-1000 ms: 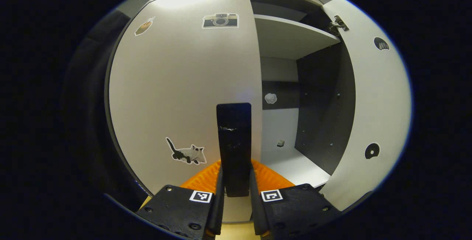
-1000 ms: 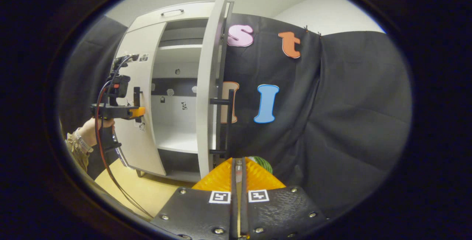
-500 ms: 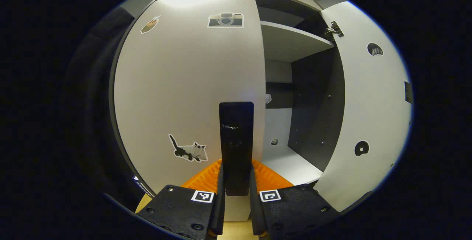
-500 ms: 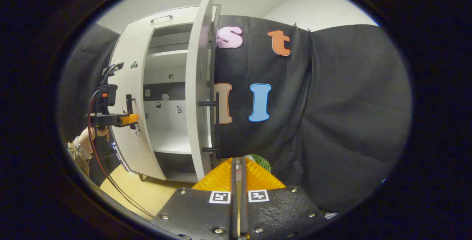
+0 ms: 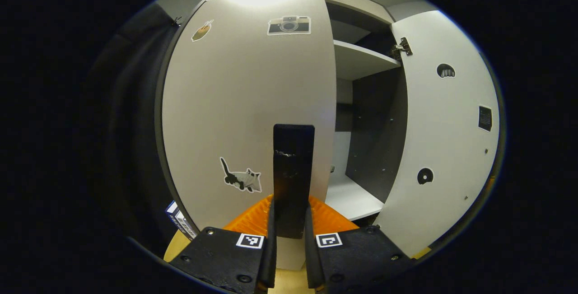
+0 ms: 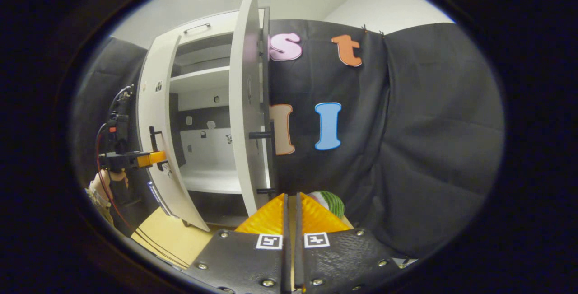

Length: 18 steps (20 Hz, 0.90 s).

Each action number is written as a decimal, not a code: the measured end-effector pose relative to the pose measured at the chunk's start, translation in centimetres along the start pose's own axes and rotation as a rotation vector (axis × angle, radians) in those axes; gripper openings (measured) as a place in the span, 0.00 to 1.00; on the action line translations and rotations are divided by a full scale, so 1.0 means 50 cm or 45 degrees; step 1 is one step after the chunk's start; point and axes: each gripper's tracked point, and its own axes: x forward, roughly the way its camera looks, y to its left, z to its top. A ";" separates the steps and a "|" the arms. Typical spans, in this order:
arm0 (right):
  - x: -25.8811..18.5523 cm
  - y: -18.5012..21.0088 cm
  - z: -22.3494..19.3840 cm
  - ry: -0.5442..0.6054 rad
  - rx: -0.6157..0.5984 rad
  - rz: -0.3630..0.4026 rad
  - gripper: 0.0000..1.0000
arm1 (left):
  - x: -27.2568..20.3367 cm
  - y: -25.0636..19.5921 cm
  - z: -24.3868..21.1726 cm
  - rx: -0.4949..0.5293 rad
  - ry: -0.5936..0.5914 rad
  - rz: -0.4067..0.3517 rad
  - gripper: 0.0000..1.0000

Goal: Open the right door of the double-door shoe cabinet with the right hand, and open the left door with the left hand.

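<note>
- Your left gripper (image 5: pixel 289 221) has its jaws pinching the dark vertical handle (image 5: pixel 293 172) of the left door (image 5: pixel 244 104); a finger presses on each side of the bar.
- That left door stands partly swung out from the shoe cabinet (image 6: pixel 203 27), and in the left gripper view its front faces you with a cat sticker (image 5: pixel 241 179) low down and a camera sticker (image 5: pixel 289 25) near the top.
- In the right gripper view you can see that same gripper (image 6: pixel 156 158) at the left door's handle (image 6: pixel 156 138), with your hand (image 6: pixel 108 179) on its grip.
- Your right gripper (image 6: pixel 291 221) has its jaws pressed together on nothing, set just below the right door (image 6: pixel 244 104).
- The right door is wide open, edge-on to the right gripper view, its bar handle (image 6: pixel 272 158) beside the booth's black cloth.
- Between the two doors the white shelves (image 6: pixel 207 181) lie open to view.
</note>
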 end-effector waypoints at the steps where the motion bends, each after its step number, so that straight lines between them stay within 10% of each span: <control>1: 0.006 0.002 0.001 0.006 0.010 0.013 0.04 | -0.005 0.003 -0.001 -0.004 -0.005 -0.010 0.28; 18: 0.067 -0.014 0.009 0.004 0.061 0.025 0.04 | -0.114 0.055 -0.012 -0.032 0.011 -0.156 0.26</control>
